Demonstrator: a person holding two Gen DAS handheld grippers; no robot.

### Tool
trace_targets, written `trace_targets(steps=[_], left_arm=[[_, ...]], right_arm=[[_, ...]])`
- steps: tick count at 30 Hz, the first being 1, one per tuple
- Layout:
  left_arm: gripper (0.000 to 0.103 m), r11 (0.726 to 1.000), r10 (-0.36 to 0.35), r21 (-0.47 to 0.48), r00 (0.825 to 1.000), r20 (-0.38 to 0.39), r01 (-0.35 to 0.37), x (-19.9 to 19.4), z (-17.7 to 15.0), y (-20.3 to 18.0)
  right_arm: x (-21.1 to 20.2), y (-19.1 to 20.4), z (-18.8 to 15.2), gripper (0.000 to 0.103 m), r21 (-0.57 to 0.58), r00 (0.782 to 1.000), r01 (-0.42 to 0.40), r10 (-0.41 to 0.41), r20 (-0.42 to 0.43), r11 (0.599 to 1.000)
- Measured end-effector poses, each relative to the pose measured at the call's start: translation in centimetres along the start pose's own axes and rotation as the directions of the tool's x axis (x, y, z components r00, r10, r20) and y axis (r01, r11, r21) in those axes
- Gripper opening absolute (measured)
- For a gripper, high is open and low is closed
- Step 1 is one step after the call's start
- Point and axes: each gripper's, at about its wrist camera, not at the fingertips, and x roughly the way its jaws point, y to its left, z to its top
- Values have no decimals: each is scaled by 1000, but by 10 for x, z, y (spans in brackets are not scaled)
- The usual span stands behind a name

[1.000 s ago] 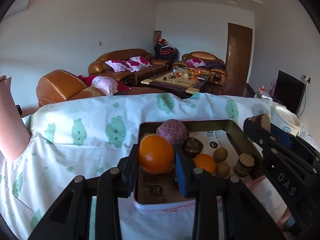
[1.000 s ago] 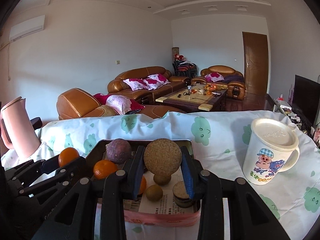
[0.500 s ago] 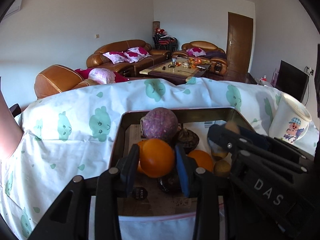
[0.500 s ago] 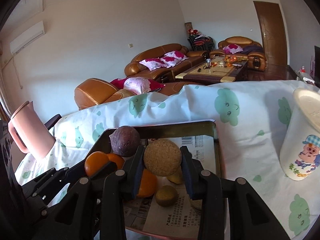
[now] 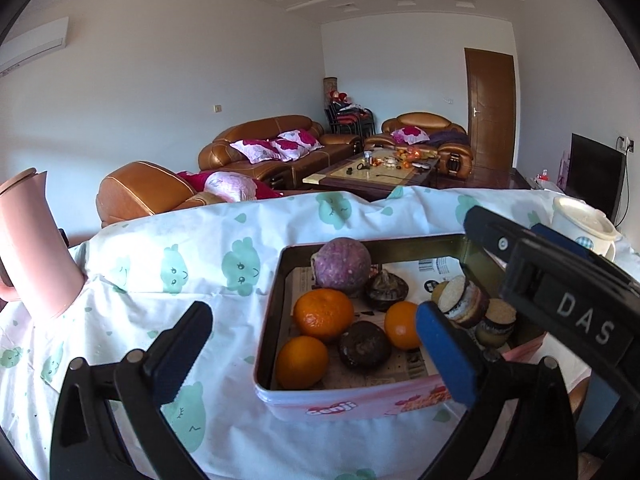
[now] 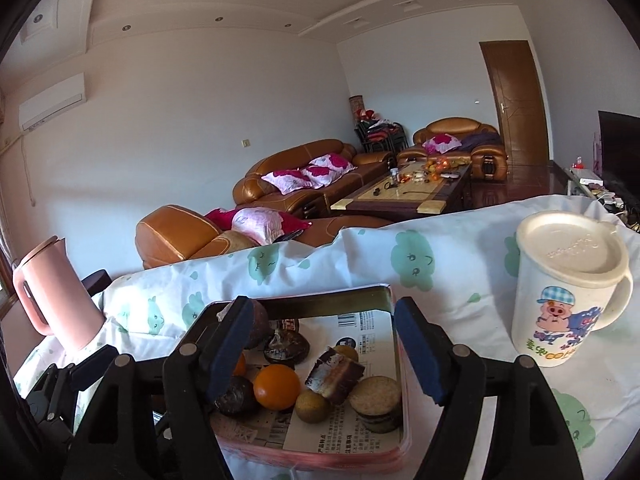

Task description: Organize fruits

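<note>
Both claws dropped their fruit into the pink rectangular tin point(image 5: 276, 308); left gripper point(image 5: 312, 344) and right gripper point(image 6: 324, 350) gape wide, empty, hovering above it.

A home living room (leather sofas point(image 5: 260, 148), coffee table point(image 6: 404, 194)).

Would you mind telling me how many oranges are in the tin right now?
3: one mid-left, below the purple fruit; one at the near-left corner; one mid-tin, partly hidden. More may be hidden.
</note>
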Motion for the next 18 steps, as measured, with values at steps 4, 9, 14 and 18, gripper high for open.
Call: trace_targets(steps=[4,9,14,18], left_arm=[[103,1000,18,-10,999,41,-17,-10,-2,7],[103,1000,21,-15,998,56,-20,-20,-7,16],[103,1000,21,-11,997,79,-20,-31,-12,18],[103,1000,21,-8,995,95,-20,-38,-16,19]], right_arm=[[-16,6,-5,74,-44,996,48,-44,82,998],[-37,14,-10,75,-78,986,90,-78,145,993],[-62,15,-18,75,-57,975,106,-93,202,993],[-73,18,-22,77,-55,968,120,-104,230,991]])
